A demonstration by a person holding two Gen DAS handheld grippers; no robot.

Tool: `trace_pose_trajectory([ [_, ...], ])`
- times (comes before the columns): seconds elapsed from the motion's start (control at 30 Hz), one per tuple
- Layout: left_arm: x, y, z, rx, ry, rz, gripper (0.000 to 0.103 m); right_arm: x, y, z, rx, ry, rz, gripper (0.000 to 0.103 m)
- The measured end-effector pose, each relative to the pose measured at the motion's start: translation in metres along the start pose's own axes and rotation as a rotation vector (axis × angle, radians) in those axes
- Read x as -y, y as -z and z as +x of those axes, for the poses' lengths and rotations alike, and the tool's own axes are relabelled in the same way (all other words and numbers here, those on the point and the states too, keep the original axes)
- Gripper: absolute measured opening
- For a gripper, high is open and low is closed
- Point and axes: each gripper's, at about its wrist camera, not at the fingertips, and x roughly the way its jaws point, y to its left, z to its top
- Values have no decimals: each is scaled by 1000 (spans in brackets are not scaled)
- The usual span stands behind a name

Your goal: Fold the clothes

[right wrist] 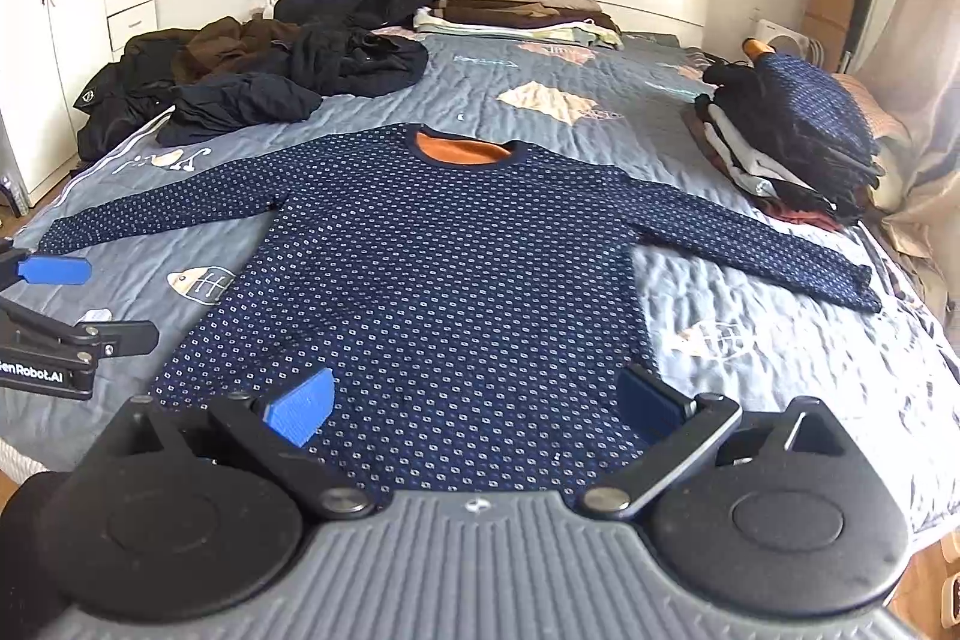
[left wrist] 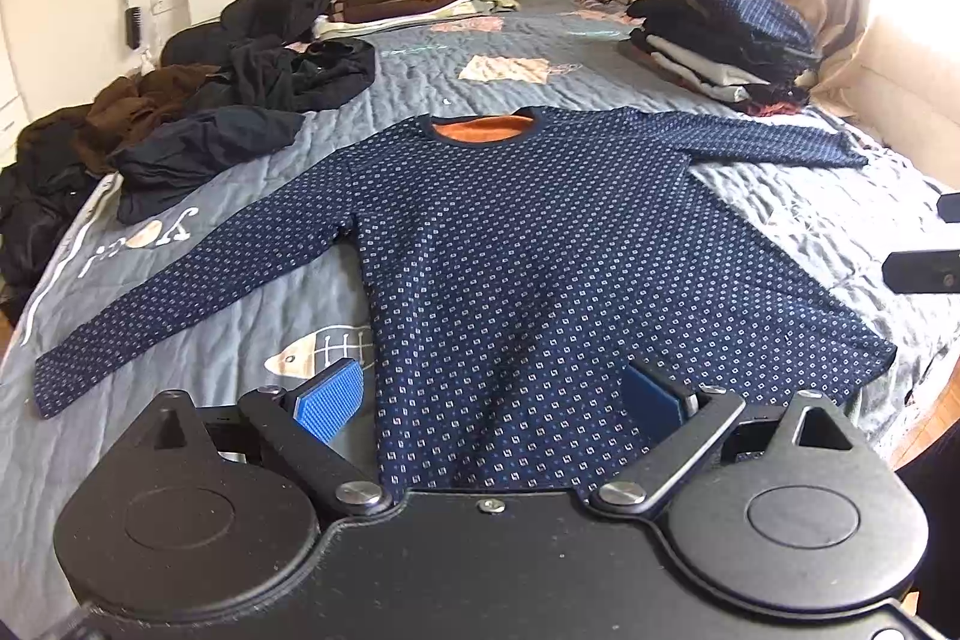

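Sweater flat on bed (unfolded)

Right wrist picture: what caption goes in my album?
Open right gripper hovering above a dotted navy sweater spread flat on the bed.

1. A dark blue dotted shirt lies flat on the bed, sleeves spread wide.
2. The right gripper hangs over its bottom edge, fingers wide apart.
3. The left gripper shows at the left edge.
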Motion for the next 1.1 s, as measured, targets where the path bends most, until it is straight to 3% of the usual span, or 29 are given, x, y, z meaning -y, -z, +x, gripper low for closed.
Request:
trace_pose_trajectory([
  [0.33, 14, 9, -24, 7, -26, 1, 93, -1, 3, -15, 23, -37, -28, 101],
  [1.1, -18, 14, -27, -10, -75, -74, 93, -14, -2, 0, -4, -92, -42, 101],
])
